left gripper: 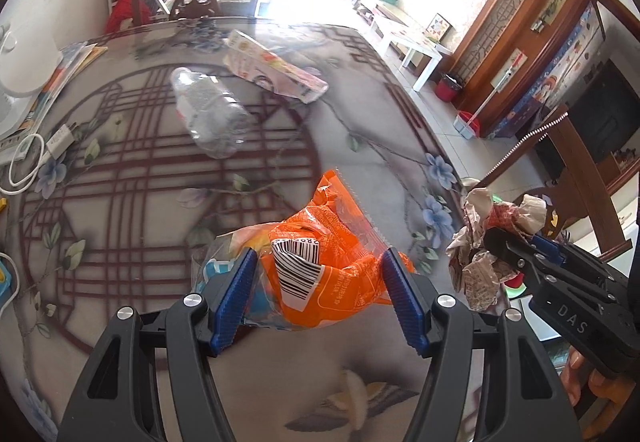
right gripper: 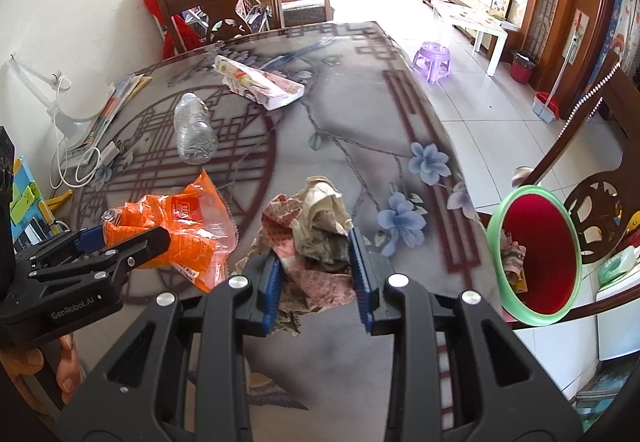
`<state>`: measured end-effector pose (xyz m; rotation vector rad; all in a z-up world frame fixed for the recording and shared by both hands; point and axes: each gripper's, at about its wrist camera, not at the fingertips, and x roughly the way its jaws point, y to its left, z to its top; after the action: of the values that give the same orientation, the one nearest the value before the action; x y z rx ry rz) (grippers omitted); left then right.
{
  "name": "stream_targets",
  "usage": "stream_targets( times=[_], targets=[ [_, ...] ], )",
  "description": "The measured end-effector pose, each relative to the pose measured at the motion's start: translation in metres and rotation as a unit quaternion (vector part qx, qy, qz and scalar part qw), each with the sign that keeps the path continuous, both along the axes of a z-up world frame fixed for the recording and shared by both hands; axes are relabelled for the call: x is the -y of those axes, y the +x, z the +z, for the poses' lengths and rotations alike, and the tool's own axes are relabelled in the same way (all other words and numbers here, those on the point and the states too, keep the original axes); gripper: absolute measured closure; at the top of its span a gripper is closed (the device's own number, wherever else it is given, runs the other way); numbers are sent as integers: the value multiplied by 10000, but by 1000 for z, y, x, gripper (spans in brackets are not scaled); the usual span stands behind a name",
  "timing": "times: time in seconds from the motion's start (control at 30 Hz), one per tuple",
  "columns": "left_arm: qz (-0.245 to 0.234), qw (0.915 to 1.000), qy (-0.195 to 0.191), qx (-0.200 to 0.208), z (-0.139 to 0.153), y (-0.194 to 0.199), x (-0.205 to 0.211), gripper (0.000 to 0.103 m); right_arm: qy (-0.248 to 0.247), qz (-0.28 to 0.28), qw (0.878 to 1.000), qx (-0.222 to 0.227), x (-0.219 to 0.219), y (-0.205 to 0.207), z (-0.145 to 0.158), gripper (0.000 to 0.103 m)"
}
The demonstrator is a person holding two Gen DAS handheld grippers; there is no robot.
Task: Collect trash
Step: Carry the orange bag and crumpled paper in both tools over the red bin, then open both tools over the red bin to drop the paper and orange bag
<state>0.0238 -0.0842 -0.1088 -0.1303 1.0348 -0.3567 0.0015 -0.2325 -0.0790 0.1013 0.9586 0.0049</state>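
Observation:
My left gripper (left gripper: 320, 288) is shut on a crumpled orange plastic wrapper (left gripper: 320, 242) with a barcode, held above the table. The same wrapper (right gripper: 180, 230) and left gripper (right gripper: 120, 238) show at the left of the right wrist view. My right gripper (right gripper: 318, 282) is shut on a crumpled wad of printed paper (right gripper: 316, 234); in the left wrist view that paper wad (left gripper: 476, 242) sits at the right with the right gripper (left gripper: 516, 242) on it. A red bin with a green rim (right gripper: 536, 258) stands past the table's right edge, some paper inside it.
On the table (left gripper: 140, 170) lie a clear plastic bottle (left gripper: 208, 110), a flattened pink carton (left gripper: 276, 66), books (left gripper: 60, 74) and a white cable (left gripper: 24, 162) at the left. A wooden chair (right gripper: 224, 10) stands at the far end, another chair (right gripper: 592, 202) at the right, a purple stool (right gripper: 434, 60) on the floor.

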Motion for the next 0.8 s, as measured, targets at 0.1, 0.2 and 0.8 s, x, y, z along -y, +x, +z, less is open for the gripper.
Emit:
stream_targets(
  times=[0.1,0.2,0.8],
  targets=[
    [-56,10000,9,-64,-4,-1,15,42,32,-78,9999,-65,19,-4,-4,73],
    [-135,9998,20,-131,-7,-5,36,42,50,-148,9998,-130,38,-8,-9,73],
    [-693,9974,174,-110,0,-4,155,42,-168,-1659,9852,-389,223,-27,-35,73]
  ],
)
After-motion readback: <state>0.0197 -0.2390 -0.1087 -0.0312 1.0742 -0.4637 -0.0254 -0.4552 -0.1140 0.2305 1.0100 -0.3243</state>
